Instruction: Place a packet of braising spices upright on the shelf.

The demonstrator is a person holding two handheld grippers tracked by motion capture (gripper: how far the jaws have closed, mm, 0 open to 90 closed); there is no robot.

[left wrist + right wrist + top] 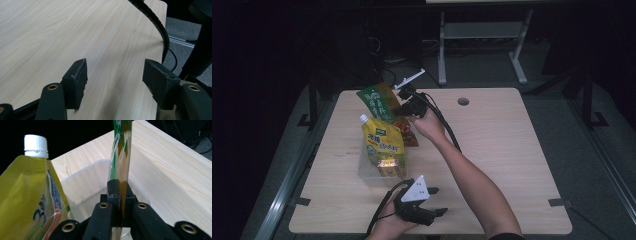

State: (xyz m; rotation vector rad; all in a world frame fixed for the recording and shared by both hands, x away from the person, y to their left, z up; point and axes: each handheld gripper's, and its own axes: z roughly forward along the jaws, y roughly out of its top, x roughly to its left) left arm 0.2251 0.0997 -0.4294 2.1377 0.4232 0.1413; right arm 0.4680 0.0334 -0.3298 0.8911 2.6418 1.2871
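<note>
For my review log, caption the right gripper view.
Right gripper shut on a green packet above a clear bin, beside a yellow spouted pouch.

Blue "3" on yellow pouch [30, 202]

The pale wood-grain laminate tabletop [50, 32] is looking smooth and matt. The green-and-brown foil packet [121, 150] is shining glossily, mirror-like along its edge, where the right tool [121, 192] is pinching it with black matt pads. The yellow plastic spouted pouch [27, 195] is gleaming softly under its white ribbed cap. The clear plastic bin [85, 187] is looking frosted. The left tool [115, 75] is showing rough, worn foam-like pads [78, 77].
</note>
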